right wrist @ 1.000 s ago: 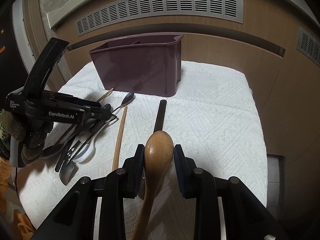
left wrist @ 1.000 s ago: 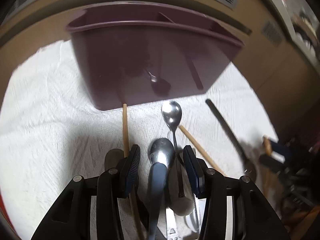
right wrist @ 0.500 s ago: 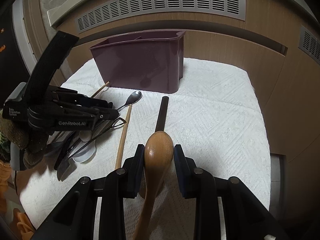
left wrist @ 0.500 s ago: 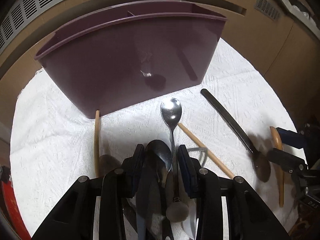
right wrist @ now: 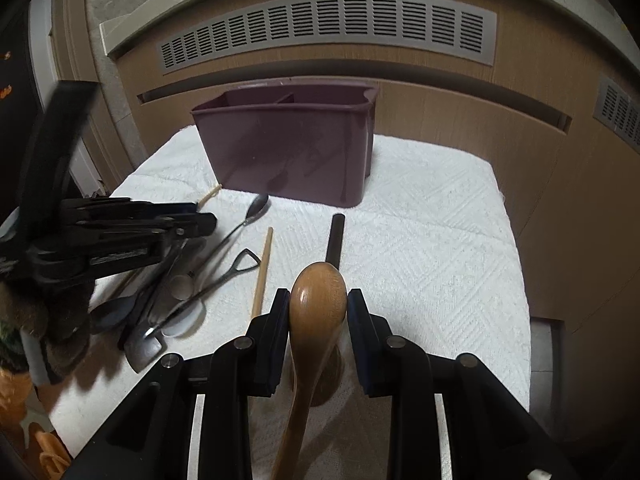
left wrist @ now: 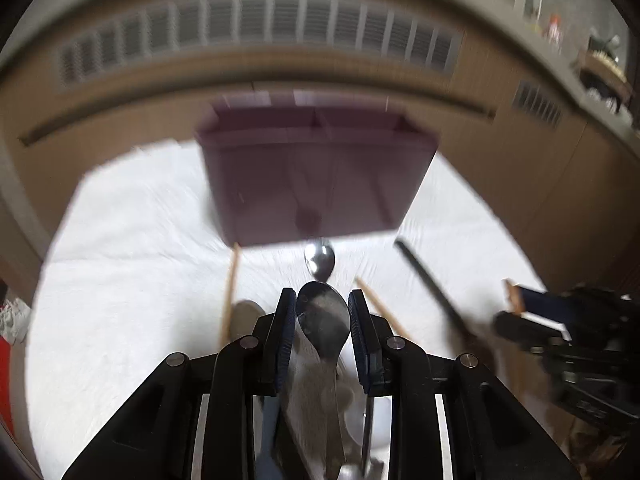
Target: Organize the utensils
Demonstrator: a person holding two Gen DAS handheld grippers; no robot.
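Note:
My left gripper (left wrist: pixel 322 316) is shut on a metal spoon (left wrist: pixel 322 320), bowl forward, lifted above the white towel (left wrist: pixel 120 280); this view is motion-blurred. It also shows in the right wrist view (right wrist: pixel 200 222) over a pile of utensils (right wrist: pixel 160 312). My right gripper (right wrist: pixel 318 312) is shut on a wooden spoon (right wrist: pixel 318 300), bowl forward, above the towel (right wrist: pixel 420 260). The purple divided caddy (right wrist: pixel 292 140) stands at the back, also in the left wrist view (left wrist: pixel 316 176). A second metal spoon (left wrist: pixel 319 264) lies in front of it.
Wooden chopsticks (right wrist: pixel 262 272) (left wrist: pixel 230 288), a black-handled utensil (right wrist: pixel 335 240) and several metal utensils lie on the towel. A wooden cabinet front with a vent grille (right wrist: pixel 328 28) rises behind the caddy. The towel's right edge (right wrist: pixel 516 280) drops off beside the cabinet.
My left gripper closed on the metal spoon and lifted it up and back from the pile, so the caddy looks farther away. The right gripper, with the wooden spoon, has barely moved.

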